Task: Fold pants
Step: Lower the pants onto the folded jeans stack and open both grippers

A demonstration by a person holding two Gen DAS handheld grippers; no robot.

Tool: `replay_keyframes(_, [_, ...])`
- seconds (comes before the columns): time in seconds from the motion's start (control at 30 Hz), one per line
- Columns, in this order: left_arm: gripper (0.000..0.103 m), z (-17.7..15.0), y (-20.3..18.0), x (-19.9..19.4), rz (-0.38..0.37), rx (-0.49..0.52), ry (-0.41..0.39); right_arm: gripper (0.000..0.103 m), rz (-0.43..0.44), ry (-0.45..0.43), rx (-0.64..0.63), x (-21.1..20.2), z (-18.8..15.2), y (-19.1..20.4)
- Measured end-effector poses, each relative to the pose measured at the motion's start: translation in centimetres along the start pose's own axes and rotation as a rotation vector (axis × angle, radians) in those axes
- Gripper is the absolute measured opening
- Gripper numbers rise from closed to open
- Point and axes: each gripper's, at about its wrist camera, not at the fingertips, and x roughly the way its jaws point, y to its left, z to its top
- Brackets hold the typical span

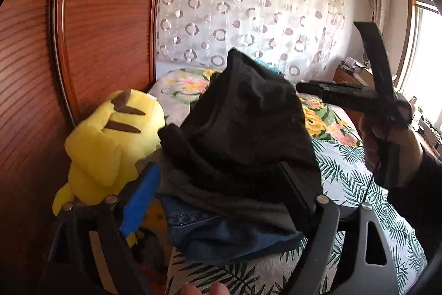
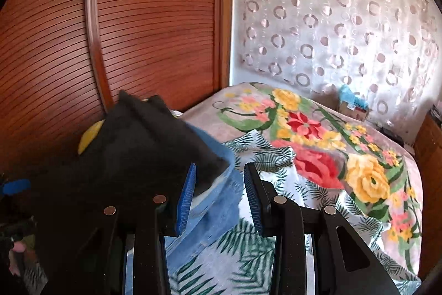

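Folded black pants (image 1: 243,123) lie on top of a stack, over a grey garment (image 1: 237,201) and folded blue jeans (image 1: 221,237), on the bed. My left gripper (image 1: 221,195) is open, its fingers on either side of the stack's near edge. My right gripper (image 2: 219,201) is open and empty, just right of the black pants (image 2: 132,156) and above the jeans (image 2: 218,212). It also shows in the left wrist view (image 1: 367,96), held up to the right of the stack.
A yellow plush toy (image 1: 110,145) sits left of the stack against the wooden wardrobe (image 1: 96,32). A floral blanket (image 2: 331,151) and leaf-print sheet (image 2: 248,253) cover the bed. A small box (image 2: 353,107) sits by the curtain (image 2: 331,32).
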Motion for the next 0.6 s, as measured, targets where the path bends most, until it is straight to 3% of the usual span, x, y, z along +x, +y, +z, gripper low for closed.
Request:
replay_keyframes(0.37, [0.089, 0.4, -2.1, -4.1, 0.022, 0.072, -0.068, 0.037, 0.028, -0.044, -0.009, -6.1, -2.5, 0.9])
replay_keyframes(0.6, [0.089, 0.3, -3.6, -6.7, -0.023, 0.079, -0.100, 0.041, 0.005, -0.087, 0.041, -11.4, -5.0, 1.4])
